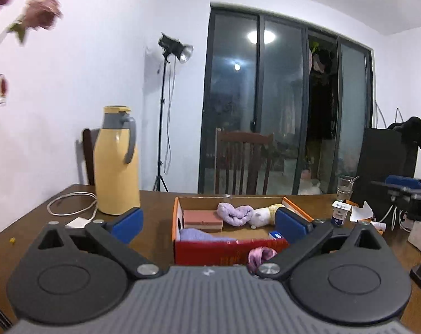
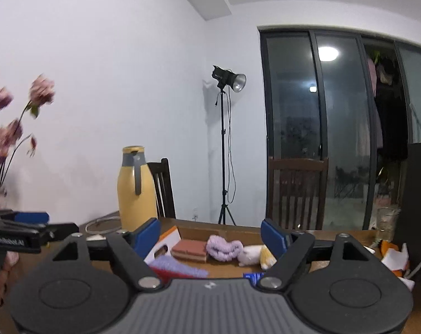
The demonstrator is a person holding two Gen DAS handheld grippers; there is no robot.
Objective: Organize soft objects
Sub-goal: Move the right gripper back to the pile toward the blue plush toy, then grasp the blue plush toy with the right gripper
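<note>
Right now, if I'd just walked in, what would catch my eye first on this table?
Probably the open cardboard box in the middle of the wooden table, holding soft things: a purple knitted piece, a pink sponge and a small white plush toy. A tall yellow thermos jug stands to the left of the box. Both the left gripper and the right gripper hang open and empty in front of the box.

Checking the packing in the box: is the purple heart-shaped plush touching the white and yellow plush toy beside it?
Touching. In the left wrist view the purple heart plush presses against the white and yellow plush toy with no gap between them.
</note>
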